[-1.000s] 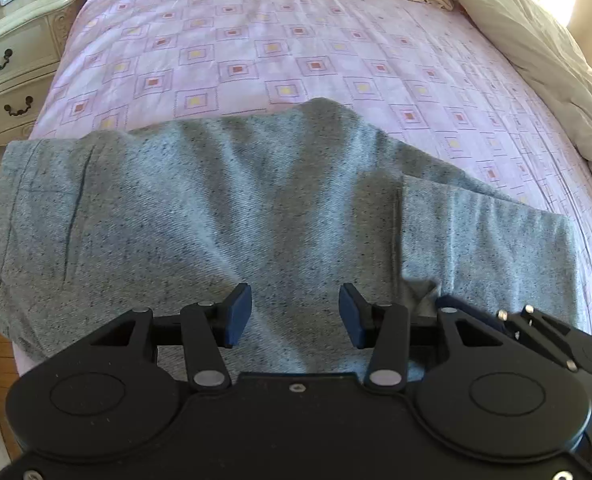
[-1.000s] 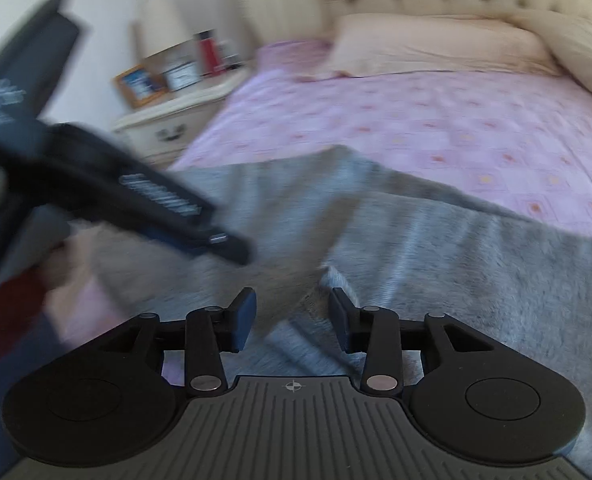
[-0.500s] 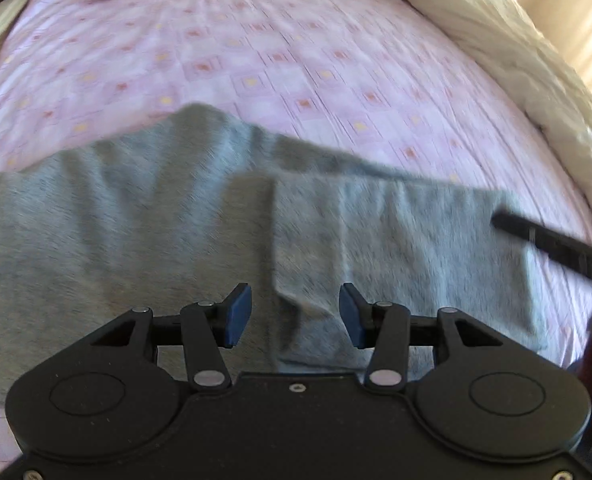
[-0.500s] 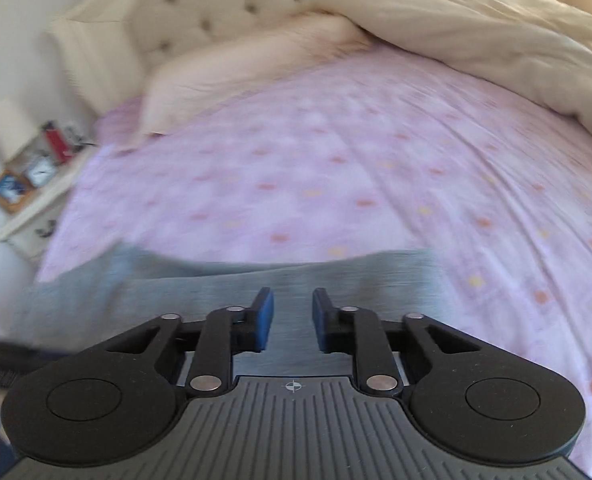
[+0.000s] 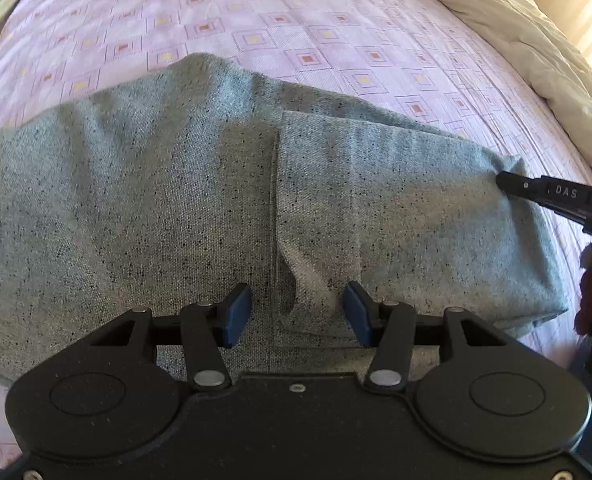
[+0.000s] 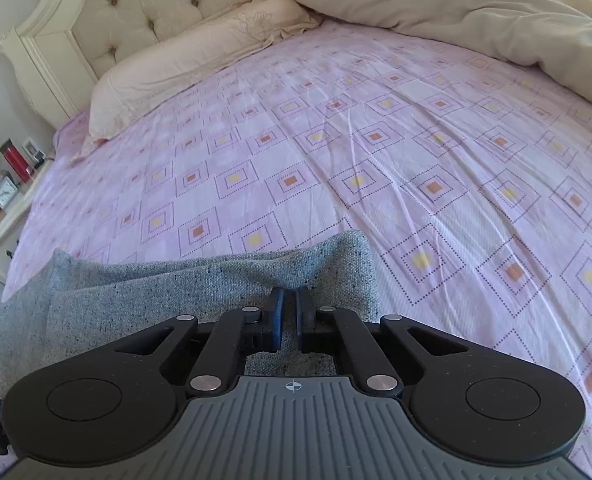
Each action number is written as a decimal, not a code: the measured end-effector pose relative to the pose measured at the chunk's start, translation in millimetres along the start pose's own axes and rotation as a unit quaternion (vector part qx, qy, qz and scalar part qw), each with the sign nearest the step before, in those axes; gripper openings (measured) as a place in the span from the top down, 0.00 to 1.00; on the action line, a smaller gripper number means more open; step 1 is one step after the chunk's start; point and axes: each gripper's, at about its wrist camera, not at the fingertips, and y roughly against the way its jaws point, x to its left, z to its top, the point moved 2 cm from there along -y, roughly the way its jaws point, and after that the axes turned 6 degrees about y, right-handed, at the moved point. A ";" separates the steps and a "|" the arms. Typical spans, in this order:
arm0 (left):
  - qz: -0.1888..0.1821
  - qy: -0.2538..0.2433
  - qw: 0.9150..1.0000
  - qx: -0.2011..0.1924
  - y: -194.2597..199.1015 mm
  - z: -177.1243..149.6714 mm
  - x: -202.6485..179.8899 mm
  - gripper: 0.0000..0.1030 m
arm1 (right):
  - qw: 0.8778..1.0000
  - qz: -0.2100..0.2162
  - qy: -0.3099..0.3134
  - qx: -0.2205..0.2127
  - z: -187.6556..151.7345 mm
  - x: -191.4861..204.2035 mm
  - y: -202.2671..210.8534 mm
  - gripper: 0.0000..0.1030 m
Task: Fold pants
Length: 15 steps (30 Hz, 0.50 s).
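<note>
Grey speckled pants (image 5: 135, 200) lie across the near edge of the bed, with one leg panel (image 5: 396, 200) folded over on the right. My left gripper (image 5: 298, 304) hovers over the near hem where that panel's edge curls; its jaws are opening, and the curled edge lies below the gap without the pads pressing on it. My right gripper (image 6: 289, 304) is shut on the far right corner of the pants (image 6: 155, 292), where the cloth puckers up around the pads. From the left wrist view its black tip (image 5: 504, 182) shows at that same corner.
A pink sheet with a square pattern (image 6: 376, 140) covers the bed. A cream duvet (image 6: 456, 12) is piled at the far right, and a pillow (image 6: 183, 68) leans on the tufted headboard (image 6: 135, 4). A nightstand (image 6: 3, 208) with a clock and a red bottle stands at the left.
The right gripper swung from beside the left gripper to the right end of the pants and its jaws closed there. The left gripper slid right along the near hem.
</note>
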 end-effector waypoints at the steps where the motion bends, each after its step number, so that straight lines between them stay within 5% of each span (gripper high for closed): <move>1: 0.000 -0.002 1.000 -0.002 1.8 -1.6 0.3 0.44 | 1.000 0.002 -0.003 -0.002 -1.1 -0.8 1.1 0.96; 4: -0.005 0.006 1.000 0.002 7.3 -3.9 6.7 0.44 | 1.000 -0.006 0.005 -0.008 -1.4 2.5 3.1 0.96; 9: -0.010 0.033 0.999 0.027 13.1 -11.7 32.3 0.44 | 0.992 -0.043 0.109 -0.037 -3.7 35.0 9.7 0.94; 15: 0.009 0.042 0.999 -0.006 45.2 -11.3 61.9 0.45 | 0.982 0.041 0.174 -0.059 -12.4 97.6 26.2 0.94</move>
